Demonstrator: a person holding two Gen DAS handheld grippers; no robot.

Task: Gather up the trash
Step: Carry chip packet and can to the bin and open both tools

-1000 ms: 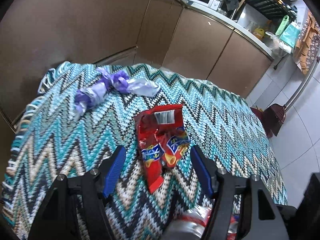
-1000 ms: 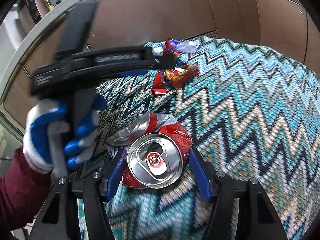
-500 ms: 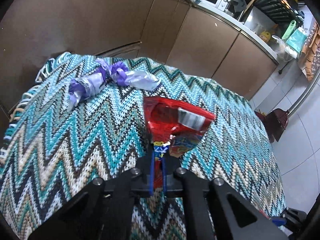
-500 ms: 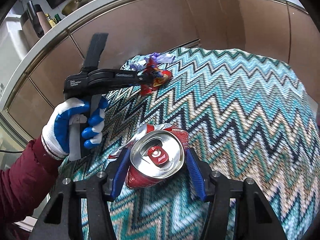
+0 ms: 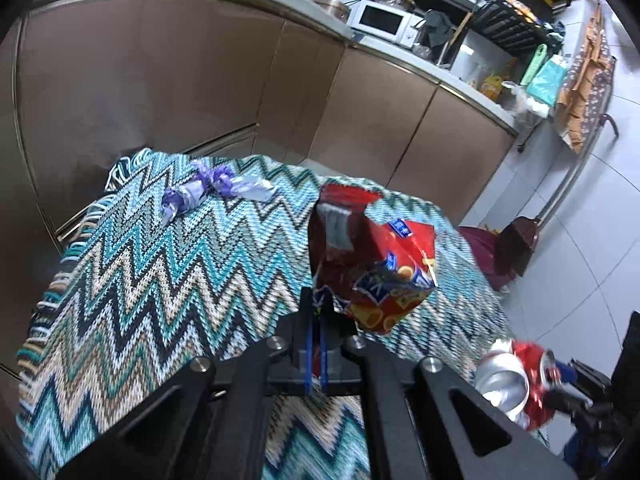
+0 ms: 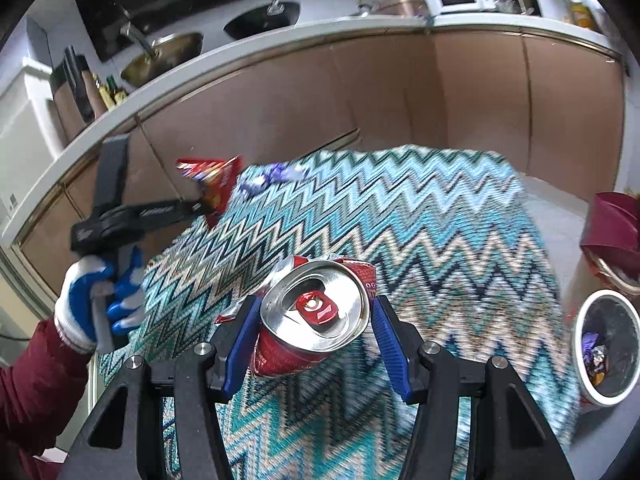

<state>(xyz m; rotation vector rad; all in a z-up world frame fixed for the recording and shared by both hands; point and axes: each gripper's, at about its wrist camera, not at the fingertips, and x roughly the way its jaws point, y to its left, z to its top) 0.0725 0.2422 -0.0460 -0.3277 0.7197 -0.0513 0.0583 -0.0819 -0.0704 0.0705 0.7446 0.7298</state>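
My left gripper [image 5: 319, 312] is shut on a red snack bag [image 5: 372, 256] and holds it above the zigzag-patterned cloth [image 5: 160, 280]; the bag also shows in the right wrist view [image 6: 212, 186]. My right gripper [image 6: 316, 316] is shut on a crushed red soda can [image 6: 316, 312], lifted off the cloth; the can also shows at the lower right of the left wrist view [image 5: 516, 380]. A purple and silver wrapper [image 5: 212, 190] lies at the cloth's far end, and it shows in the right wrist view [image 6: 276, 174].
A small white-rimmed bin [image 6: 608, 344] with wrappers inside stands on the floor right of the table. A dark red dustpan [image 6: 616, 232] and broom [image 5: 520, 240] stand beyond it. Brown cabinets [image 5: 200, 80] close off the far side.
My left gripper shut on the snack bag and lifted it off the cloth. My right gripper raised the can higher and swung right, bringing the bin into view.
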